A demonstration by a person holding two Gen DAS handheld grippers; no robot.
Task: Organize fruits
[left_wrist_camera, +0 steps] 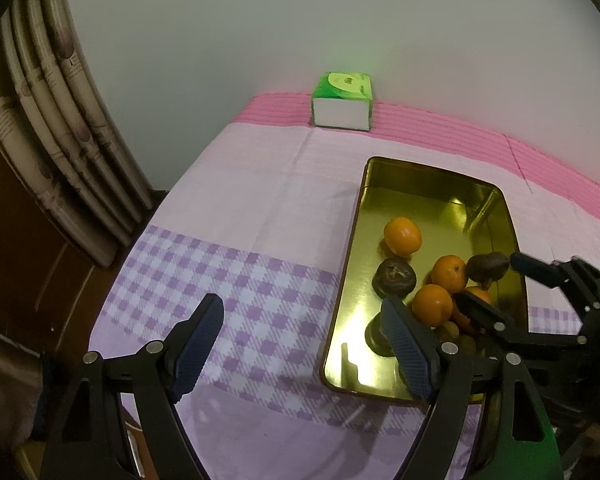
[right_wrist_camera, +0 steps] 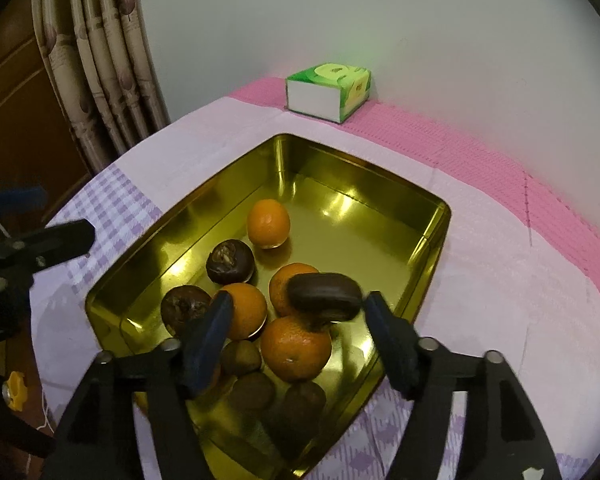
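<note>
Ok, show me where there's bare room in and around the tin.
Free: the tin's far half, beyond the lone orange, and the cloth between the tin and the tissue box. Crowded: the near half, piled with fruit under the right gripper.

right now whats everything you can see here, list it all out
oranges: four, orange, inside the tin, three bunched at its near end
dark round fruits: three, brown-black, in the tin; one lies on top of the oranges
small brownish fruits: at least three, dull brown, near end of the tin, partly hidden
tin tray: one, gold, on the cloth
tissue box: one, green and white, far edge by the wall
tablecloth: one, pink and lilac check, covering the table
curtain: one, beige patterned, left
left hand-held gripper: black with blue pads, open, over the cloth beside the tin
right hand-held gripper: black, open, over the fruit pile
</note>
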